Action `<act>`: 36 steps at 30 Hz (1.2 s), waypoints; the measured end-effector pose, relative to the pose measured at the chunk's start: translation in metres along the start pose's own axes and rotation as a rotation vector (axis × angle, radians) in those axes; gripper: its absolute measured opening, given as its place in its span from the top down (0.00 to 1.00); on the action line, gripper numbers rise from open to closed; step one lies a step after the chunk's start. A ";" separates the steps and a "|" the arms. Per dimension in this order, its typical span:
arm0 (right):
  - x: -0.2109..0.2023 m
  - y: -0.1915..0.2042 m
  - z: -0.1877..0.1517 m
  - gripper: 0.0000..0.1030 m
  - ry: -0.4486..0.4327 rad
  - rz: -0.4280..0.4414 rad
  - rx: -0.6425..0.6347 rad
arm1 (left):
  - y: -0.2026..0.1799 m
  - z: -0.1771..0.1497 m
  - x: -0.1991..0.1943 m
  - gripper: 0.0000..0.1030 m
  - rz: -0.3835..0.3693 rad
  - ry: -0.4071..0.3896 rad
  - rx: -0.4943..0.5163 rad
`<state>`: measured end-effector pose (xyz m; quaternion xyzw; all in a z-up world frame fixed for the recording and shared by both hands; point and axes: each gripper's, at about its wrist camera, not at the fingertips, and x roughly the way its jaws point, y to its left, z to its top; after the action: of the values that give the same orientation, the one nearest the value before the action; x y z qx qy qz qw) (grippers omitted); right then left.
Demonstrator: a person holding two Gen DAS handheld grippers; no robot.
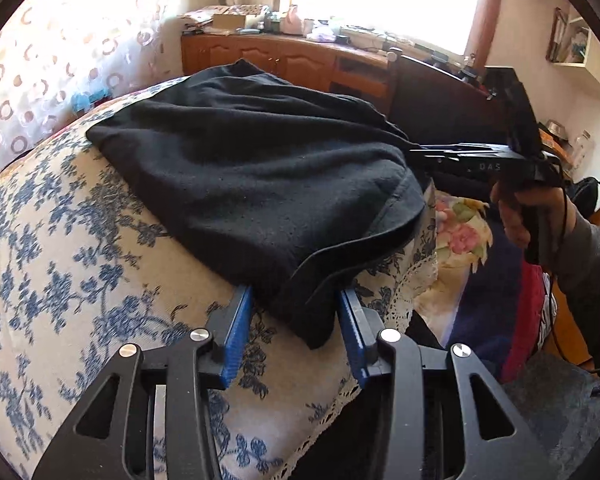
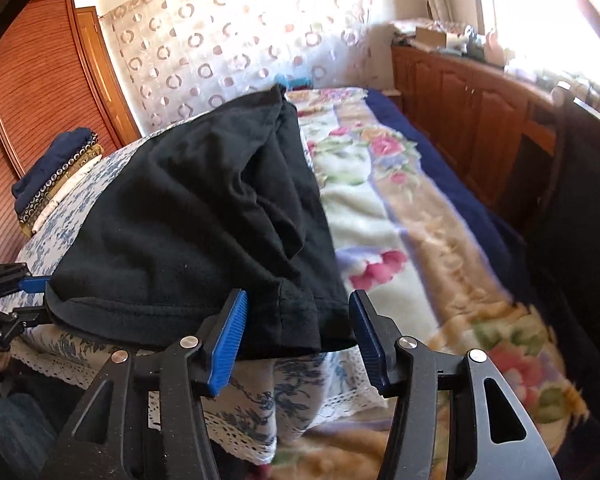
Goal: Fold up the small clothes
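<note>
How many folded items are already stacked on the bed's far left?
3 that I can make out in the stack: a navy piece on top, a dark-and-gold patterned one beneath, a white one lowest. More may be hidden underneath.

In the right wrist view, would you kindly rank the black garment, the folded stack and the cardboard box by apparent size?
1. black garment
2. folded stack
3. cardboard box, though it stands farthest off, so its real size is unsure.
</note>
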<state>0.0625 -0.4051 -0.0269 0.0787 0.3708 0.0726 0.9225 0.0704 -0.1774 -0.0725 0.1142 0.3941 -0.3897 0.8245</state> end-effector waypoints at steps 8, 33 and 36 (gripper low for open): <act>0.007 -0.016 0.008 0.41 0.017 0.045 0.055 | -0.002 -0.001 -0.019 0.89 -0.033 -0.041 -0.049; -0.025 0.011 0.015 0.94 -0.063 0.020 -0.100 | -0.002 0.012 -0.065 0.91 -0.011 -0.157 -0.091; -0.035 0.012 0.025 0.94 -0.115 0.040 -0.095 | 0.007 0.030 -0.078 0.91 0.000 -0.205 -0.092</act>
<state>0.0539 -0.4025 0.0167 0.0460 0.3118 0.1041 0.9433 0.0622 -0.1449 0.0043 0.0358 0.3251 -0.3809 0.8648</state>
